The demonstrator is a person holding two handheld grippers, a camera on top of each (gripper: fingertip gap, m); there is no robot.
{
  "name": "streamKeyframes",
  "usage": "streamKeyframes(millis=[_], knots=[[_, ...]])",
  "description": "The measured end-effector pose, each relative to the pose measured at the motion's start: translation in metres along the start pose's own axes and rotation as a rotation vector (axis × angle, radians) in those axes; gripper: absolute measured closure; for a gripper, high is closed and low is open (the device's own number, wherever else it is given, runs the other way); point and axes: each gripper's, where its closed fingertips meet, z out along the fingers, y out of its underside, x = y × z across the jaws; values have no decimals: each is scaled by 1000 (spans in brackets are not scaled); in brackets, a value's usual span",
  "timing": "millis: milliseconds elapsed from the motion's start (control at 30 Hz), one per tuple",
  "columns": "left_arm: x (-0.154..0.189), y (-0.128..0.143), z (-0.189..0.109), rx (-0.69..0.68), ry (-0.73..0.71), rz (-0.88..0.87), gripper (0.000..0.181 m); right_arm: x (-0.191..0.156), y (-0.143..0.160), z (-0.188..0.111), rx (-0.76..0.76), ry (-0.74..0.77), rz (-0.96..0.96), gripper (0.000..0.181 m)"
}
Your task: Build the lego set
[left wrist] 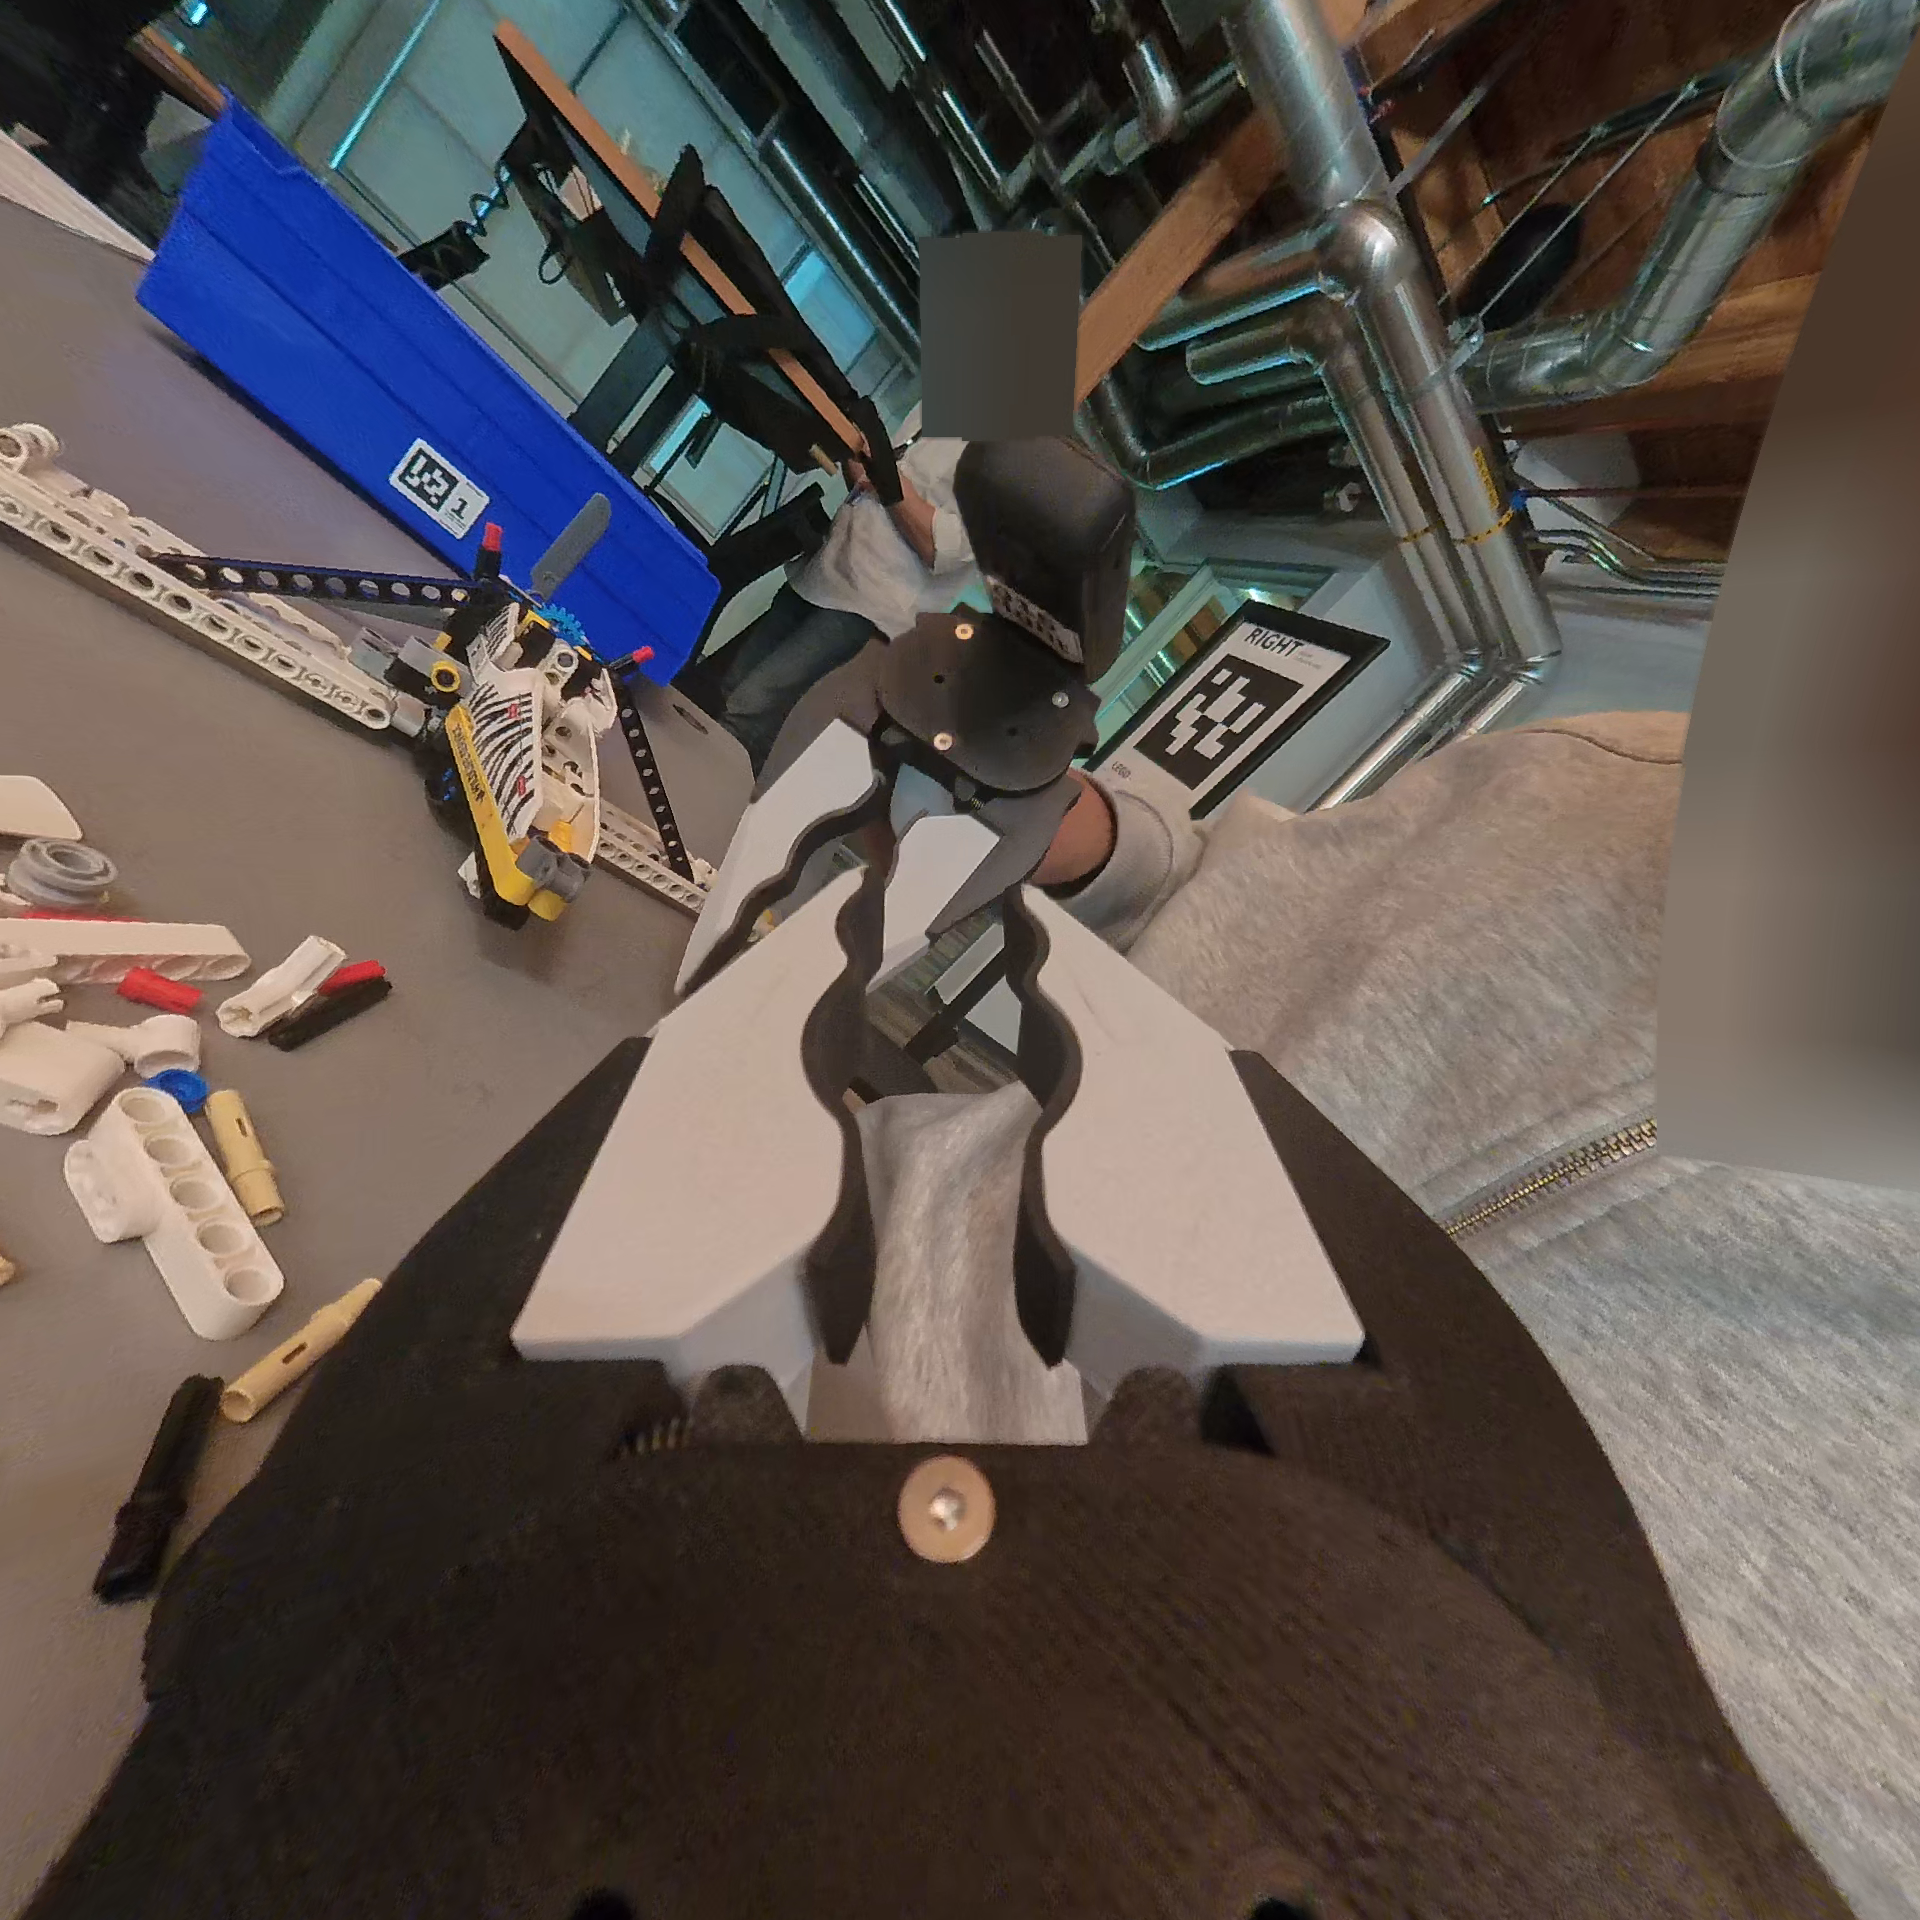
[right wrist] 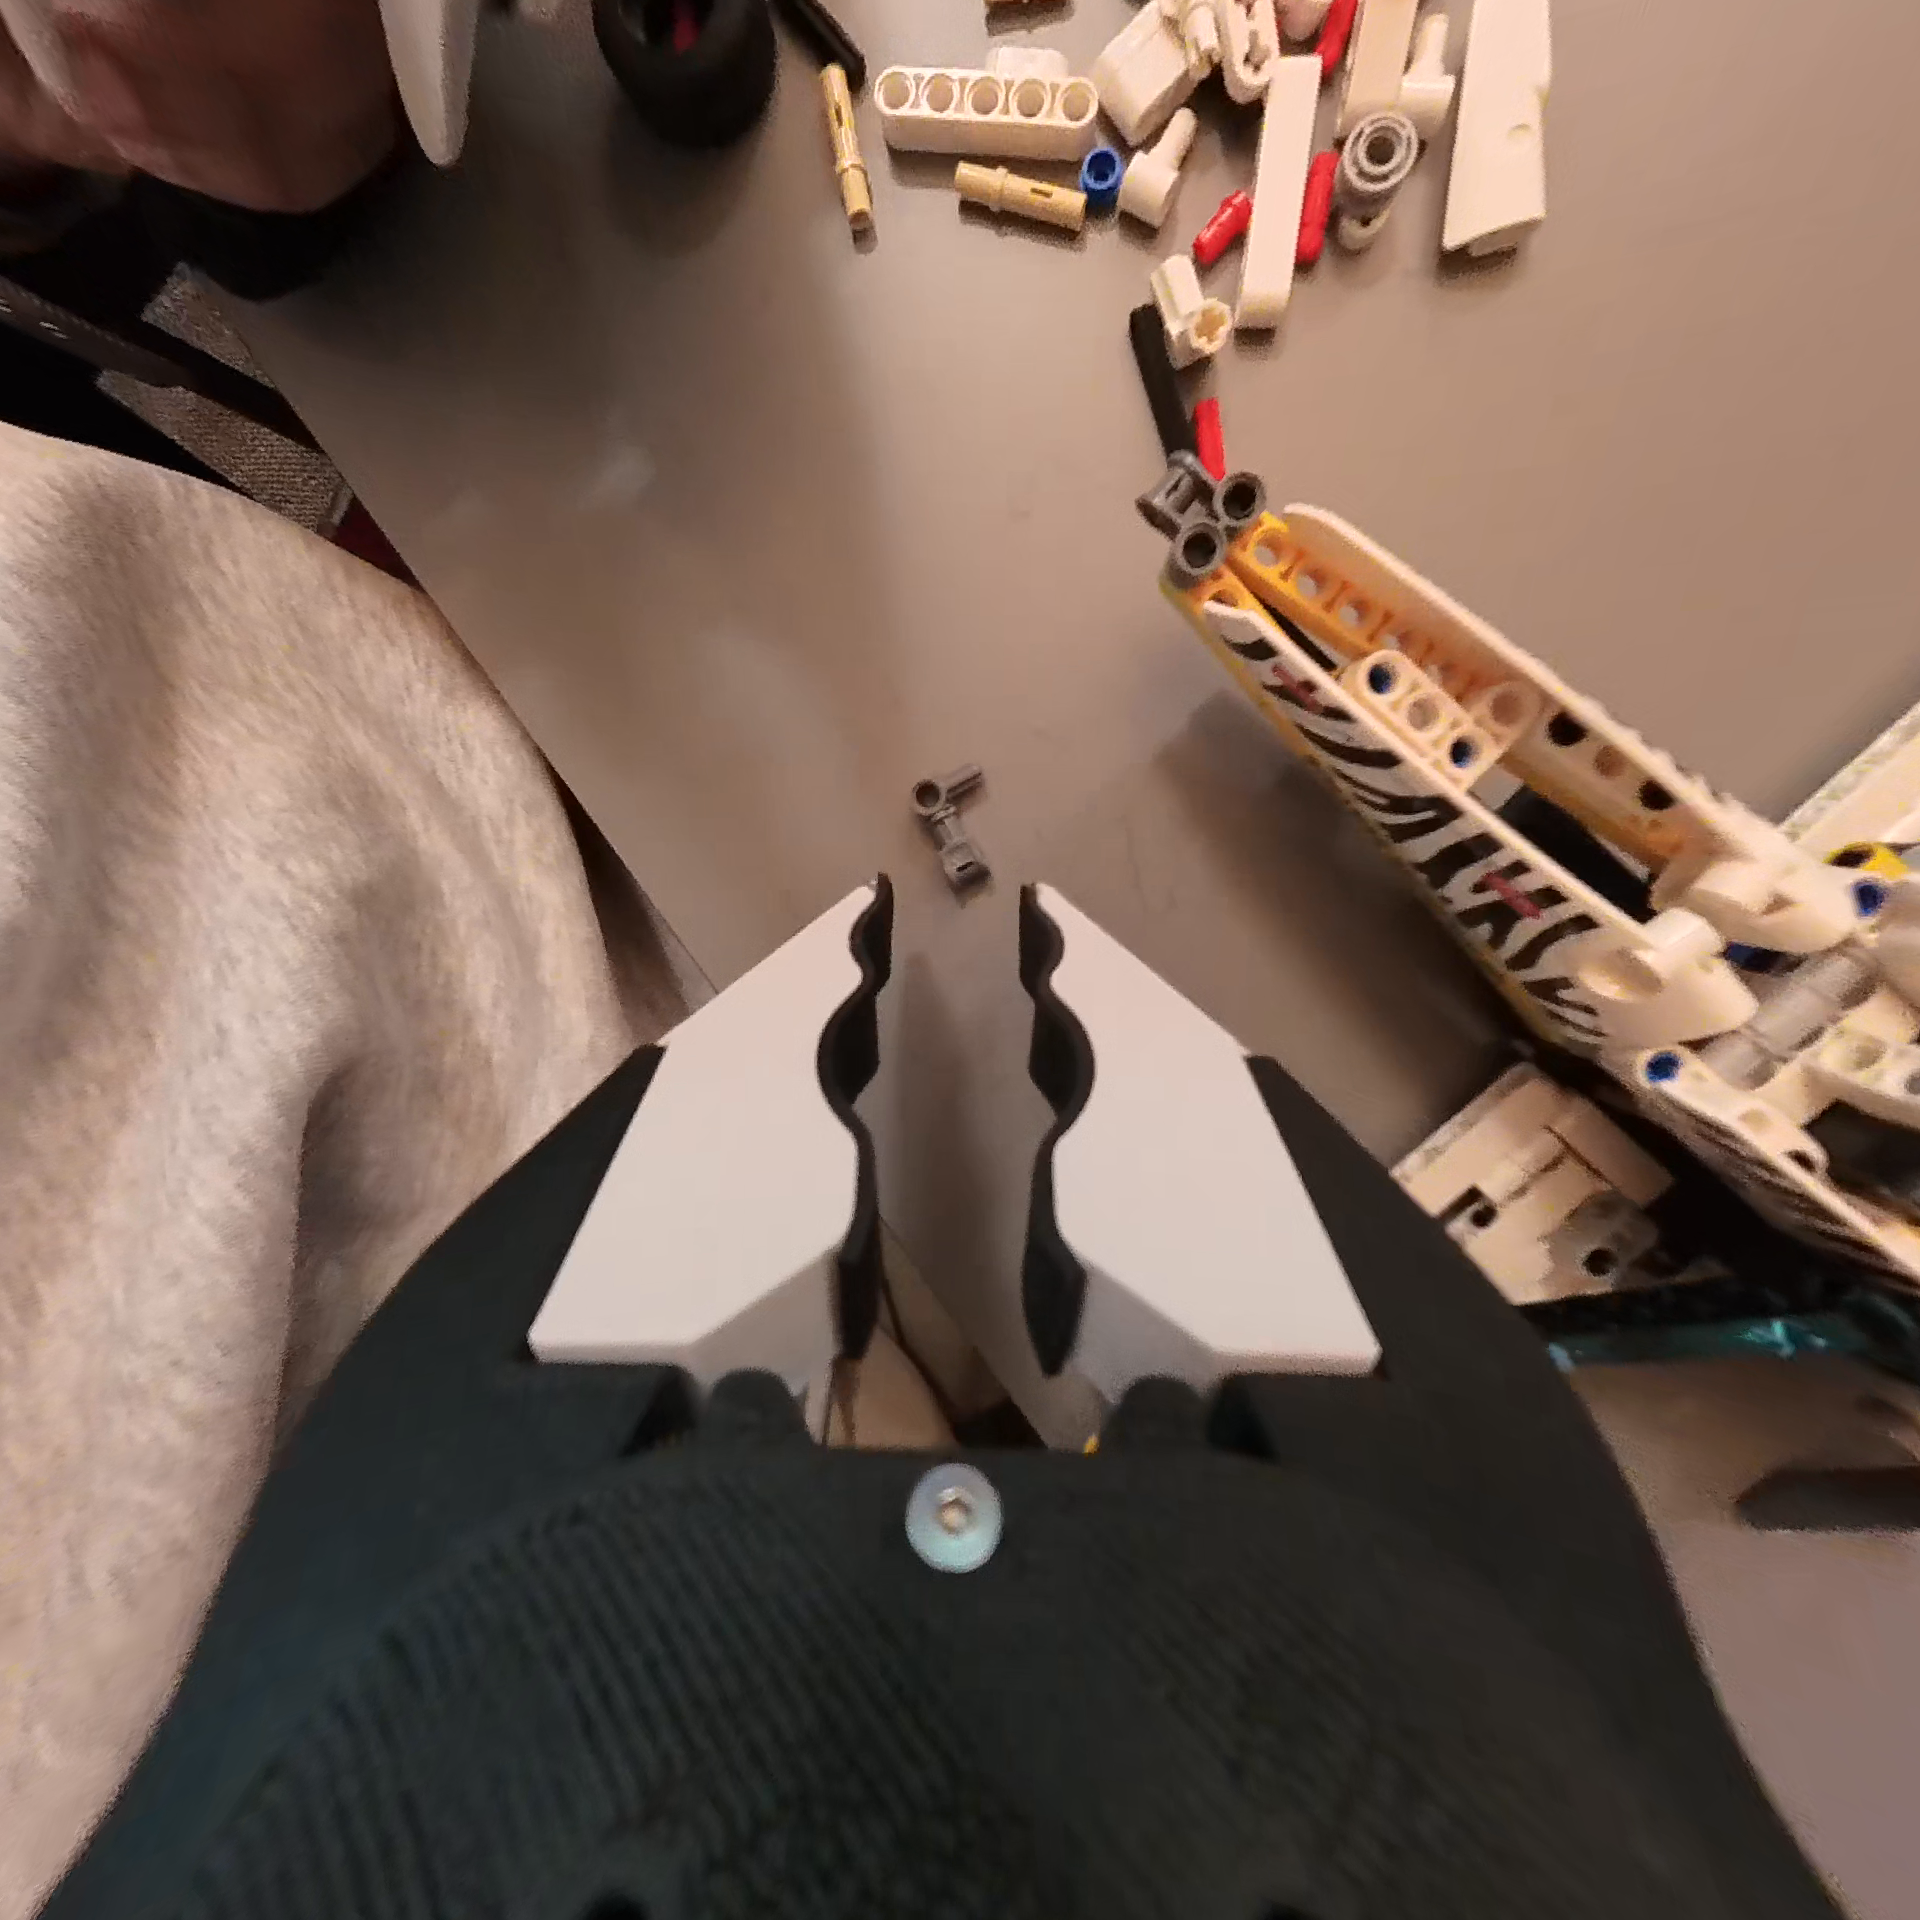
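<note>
A small grey connector piece (right wrist: 951,831) lies on the grey table (right wrist: 623,520). My right gripper (right wrist: 954,888) hangs over it, open and empty, with its tips just short of the piece. The half-built model (right wrist: 1455,810) has white, yellow and zebra-striped panels and lies to the right of that gripper. It also shows in the left wrist view (left wrist: 520,748), with long white beams and dark blue beams. My left gripper (left wrist: 940,914) is open and empty, raised off the table and facing the right gripper (left wrist: 831,914), which points downward.
Loose white, red, tan and black parts (right wrist: 1247,125) lie scattered beyond the right gripper, with a black tyre (right wrist: 686,62) beside them; they also show in the left wrist view (left wrist: 156,1039). A blue bin (left wrist: 364,353) stands behind the model. A person's grey sleeve (right wrist: 208,935) borders the table. Across from one pair of fingers to the other is roughly 12 cm.
</note>
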Motion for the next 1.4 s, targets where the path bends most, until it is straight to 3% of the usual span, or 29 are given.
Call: streamKeyframes(millis=[500, 1200, 1400], knots=[[-1, 0, 0, 2, -2, -3, 162, 0, -2, 15, 40, 4, -44, 166], [-1, 0, 0, 4, 0, -7, 162, 0, 0, 15, 51, 26, -62, 166], [-1, 0, 0, 5, -1, -7, 162, 1, -4, 14, 79, 34, -86, 173]])
